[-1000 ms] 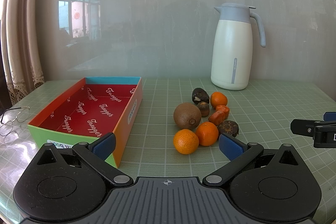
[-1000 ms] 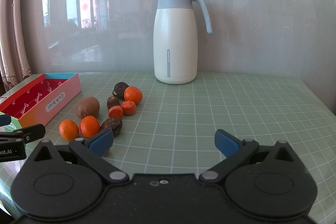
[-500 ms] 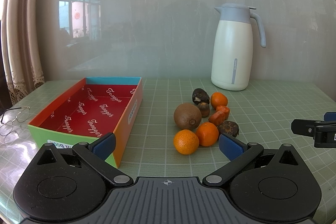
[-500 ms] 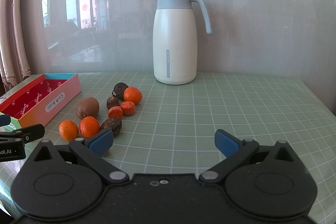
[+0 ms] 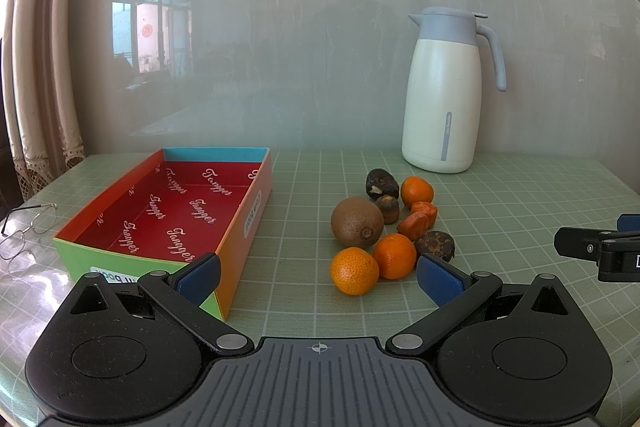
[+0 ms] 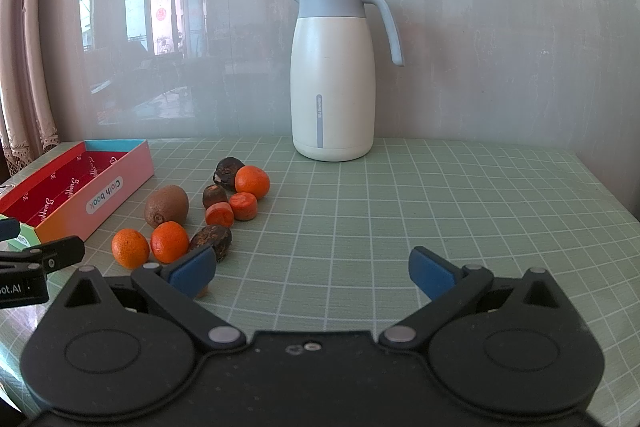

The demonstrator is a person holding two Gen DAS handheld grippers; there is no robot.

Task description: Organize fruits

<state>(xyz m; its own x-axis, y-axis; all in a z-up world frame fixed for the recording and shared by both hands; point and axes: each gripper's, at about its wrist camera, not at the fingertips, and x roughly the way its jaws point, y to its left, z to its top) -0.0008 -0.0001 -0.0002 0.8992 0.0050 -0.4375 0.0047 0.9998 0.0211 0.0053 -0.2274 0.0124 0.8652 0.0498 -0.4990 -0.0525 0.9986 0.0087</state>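
A cluster of fruit lies mid-table: a brown kiwi (image 5: 357, 222) (image 6: 166, 206), three small oranges, the nearest one (image 5: 354, 270) (image 6: 130, 248), two orange carrot-like pieces (image 5: 416, 225) (image 6: 219, 216) and three dark shrivelled fruits, one (image 5: 435, 245) (image 6: 211, 241) nearest. A colourful open box with a red inside (image 5: 176, 215) (image 6: 76, 189) sits left of them with nothing in it. My left gripper (image 5: 318, 279) hangs open just in front of the oranges. My right gripper (image 6: 312, 273) is open over bare mat, right of the fruit.
A white and grey-blue thermos jug (image 5: 444, 95) (image 6: 336, 75) stands at the back by the wall. Wire-framed glasses (image 5: 24, 231) lie at the far left table edge. A green grid mat (image 6: 440, 211) covers the table.
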